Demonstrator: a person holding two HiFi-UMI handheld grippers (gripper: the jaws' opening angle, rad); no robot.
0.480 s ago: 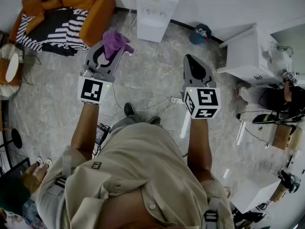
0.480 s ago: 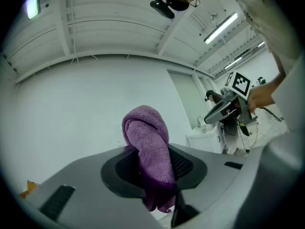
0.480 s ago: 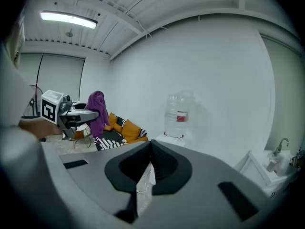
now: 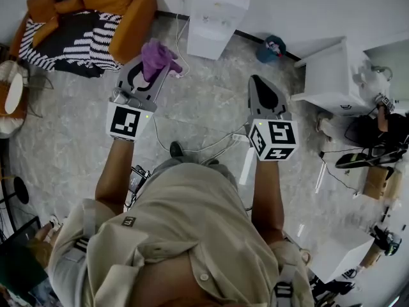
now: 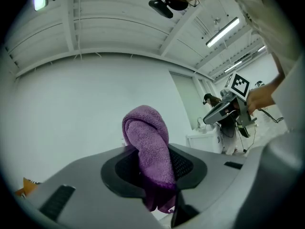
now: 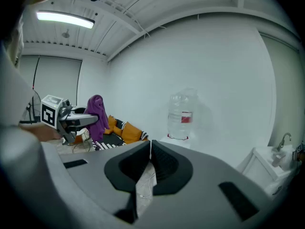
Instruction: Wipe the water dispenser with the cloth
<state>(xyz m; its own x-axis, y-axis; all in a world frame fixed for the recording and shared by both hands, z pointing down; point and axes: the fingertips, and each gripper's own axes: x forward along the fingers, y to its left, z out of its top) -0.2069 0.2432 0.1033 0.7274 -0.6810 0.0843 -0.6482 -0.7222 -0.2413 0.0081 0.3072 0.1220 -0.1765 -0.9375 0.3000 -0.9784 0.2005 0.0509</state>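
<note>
Left tongs (image 4: 163, 69) clenched on cloth (image 4: 156, 55), right tongs (image 4: 257, 80) shut, empty — water dispenser (image 4: 214, 15) well apart; loose cloth bulk could drag free when wiping

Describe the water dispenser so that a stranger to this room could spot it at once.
Follow the white wall along the top of the head view. Between the orange sofa and the white cabinet stands the water dispenser, a narrow white box against that wall. Unlike the cabinet, it carries a clear bottle with a red label on top.
</note>
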